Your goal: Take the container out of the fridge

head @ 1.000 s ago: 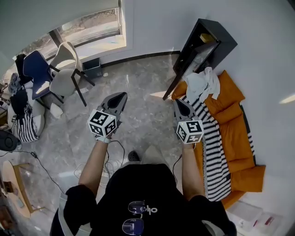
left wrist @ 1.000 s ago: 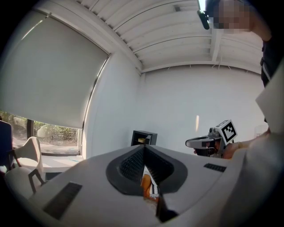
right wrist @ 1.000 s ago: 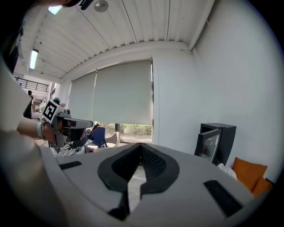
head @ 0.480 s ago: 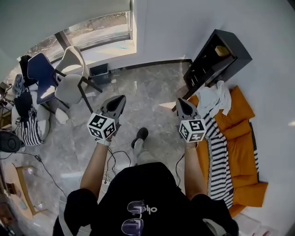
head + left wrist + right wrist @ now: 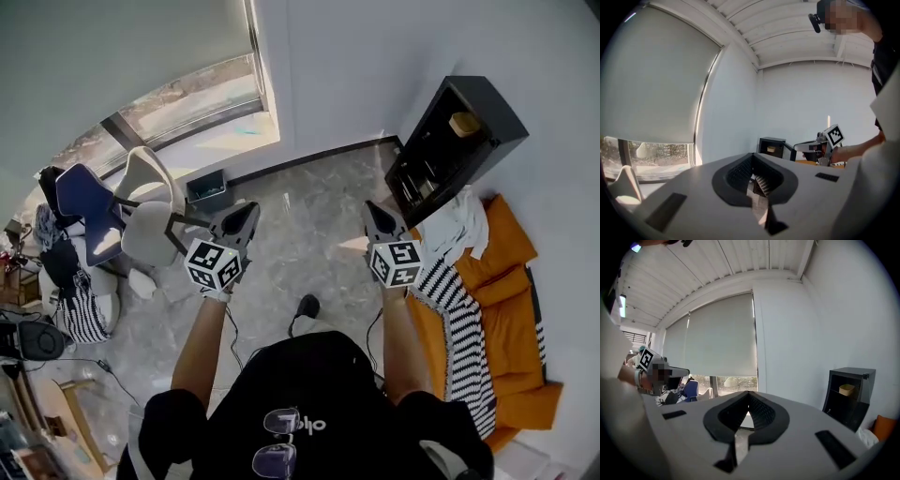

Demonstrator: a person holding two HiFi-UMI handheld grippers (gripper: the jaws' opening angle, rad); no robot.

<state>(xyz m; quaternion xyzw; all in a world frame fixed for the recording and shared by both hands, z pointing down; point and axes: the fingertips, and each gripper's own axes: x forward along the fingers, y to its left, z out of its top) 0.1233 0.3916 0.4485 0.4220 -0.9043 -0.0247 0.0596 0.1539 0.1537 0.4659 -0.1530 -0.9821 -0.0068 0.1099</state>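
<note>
Container [image 5: 463, 124] sits in fridge [image 5: 490, 99], right of window [image 5: 187, 101]

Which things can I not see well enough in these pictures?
- Container: too small in every view; lid and contents unclear.
- Fridge, lower shelves: too dark in head view and right gripper view.
- Floor at the person's feet: hidden by the person's body in head view.

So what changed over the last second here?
The person walked forward toward the fridge, carrying both tongs along. Nothing was gripped or released. The left tongs and right tongs stay shut and empty, and the container stays in the fridge.
</note>
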